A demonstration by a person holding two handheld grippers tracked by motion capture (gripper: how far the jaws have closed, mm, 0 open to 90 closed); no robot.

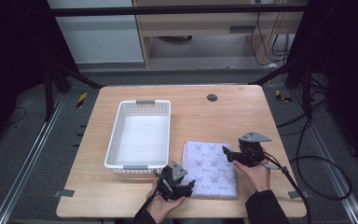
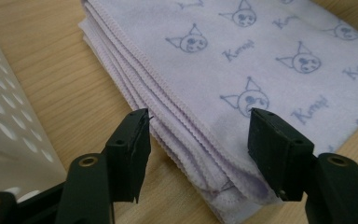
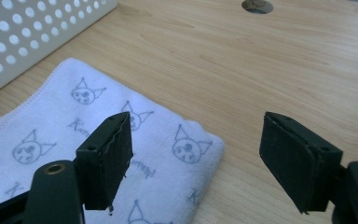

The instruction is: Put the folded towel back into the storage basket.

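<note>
A folded lilac towel [image 1: 210, 169] printed with small cat faces lies on the wooden table [image 1: 223, 116], right of a white perforated basket [image 1: 142, 135]. My left gripper [image 1: 189, 183] hovers at the towel's near left corner; in the left gripper view its jaws stand open astride the stacked folded edges [image 2: 186, 126], not pressing them. My right gripper [image 1: 225, 154] is at the towel's far right corner. In the right gripper view [image 3: 196, 154] its jaws are open over the towel's corner [image 3: 186, 154], with nothing pinched between them.
The white basket [image 3: 23, 32] has nothing in it and sits left of the towel. A round cable hole [image 1: 211, 97] lies at the table's far side. Cables trail off the table's right edge [image 1: 307, 172]. Bare wood lies beyond and right of the towel.
</note>
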